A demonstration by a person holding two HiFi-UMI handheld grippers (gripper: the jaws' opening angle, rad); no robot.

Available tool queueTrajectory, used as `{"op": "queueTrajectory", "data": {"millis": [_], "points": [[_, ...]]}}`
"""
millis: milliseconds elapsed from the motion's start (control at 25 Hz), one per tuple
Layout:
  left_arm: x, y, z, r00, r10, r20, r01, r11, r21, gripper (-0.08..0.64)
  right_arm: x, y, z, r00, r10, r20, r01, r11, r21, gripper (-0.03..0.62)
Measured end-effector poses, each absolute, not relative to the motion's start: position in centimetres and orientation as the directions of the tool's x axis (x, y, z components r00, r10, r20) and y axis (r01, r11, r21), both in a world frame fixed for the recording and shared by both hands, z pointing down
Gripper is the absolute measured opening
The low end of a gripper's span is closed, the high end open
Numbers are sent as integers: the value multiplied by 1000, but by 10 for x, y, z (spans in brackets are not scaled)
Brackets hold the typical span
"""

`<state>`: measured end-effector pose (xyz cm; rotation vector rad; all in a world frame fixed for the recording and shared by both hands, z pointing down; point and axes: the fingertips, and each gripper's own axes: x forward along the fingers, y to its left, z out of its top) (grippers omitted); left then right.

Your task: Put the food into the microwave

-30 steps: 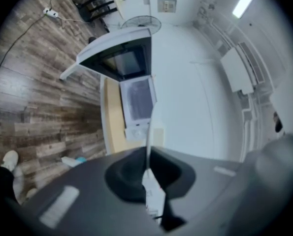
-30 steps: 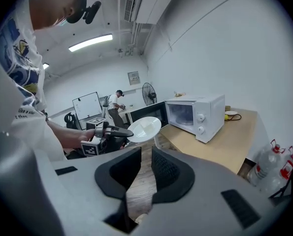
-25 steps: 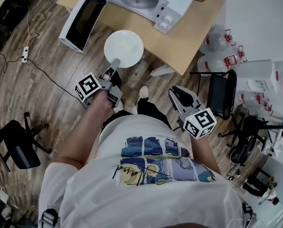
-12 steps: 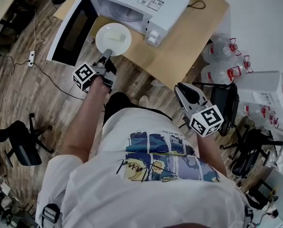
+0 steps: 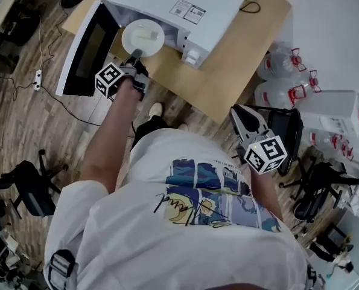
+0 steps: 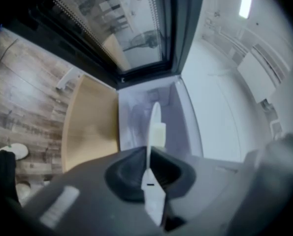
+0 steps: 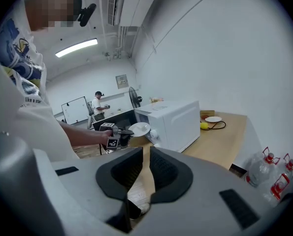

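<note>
A white plate (image 5: pixel 143 38) with a pale piece of food (image 5: pixel 148 35) hangs at the mouth of the white microwave (image 5: pixel 179 5). The microwave door (image 5: pixel 85 50) stands open to the left. My left gripper (image 5: pixel 134 56) is shut on the plate's near rim. In the left gripper view the plate (image 6: pixel 153 127) shows edge-on between the jaws, with the food (image 6: pixel 159 134) on it and the cavity (image 6: pixel 136 114) straight ahead. My right gripper (image 5: pixel 239 115) hangs by my side, away from the table. Its jaws (image 7: pixel 146 149) stand a narrow gap apart with nothing between them.
The microwave stands on a wooden table (image 5: pixel 239 65). A yellow ball (image 7: pixel 204 126) and a small dish (image 7: pixel 213 119) lie on the table behind it. Water jugs (image 5: pixel 282 71) and a black chair (image 5: pixel 285 122) are at the right. An office chair (image 5: pixel 28 189) is at the left.
My left gripper has carried the plate from in front of the table up to the microwave's opening. My right gripper has drifted a little and stays away from the table.
</note>
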<state>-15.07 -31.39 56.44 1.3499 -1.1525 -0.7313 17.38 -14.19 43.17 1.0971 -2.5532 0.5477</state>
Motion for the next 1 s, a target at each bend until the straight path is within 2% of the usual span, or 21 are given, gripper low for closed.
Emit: {"op": "queueTrajectory", "data": {"millis": [480,1000], "points": [[-156,-408,600,379,-886,269,-213,199,957,17,144,-187,425,-573,-680,457,-813,541,-213,34],[-154,-443,625,419,-847,327,-240,244,940,18,129,-180,427,-504,-705,499,-859,467,-207,34]]}}
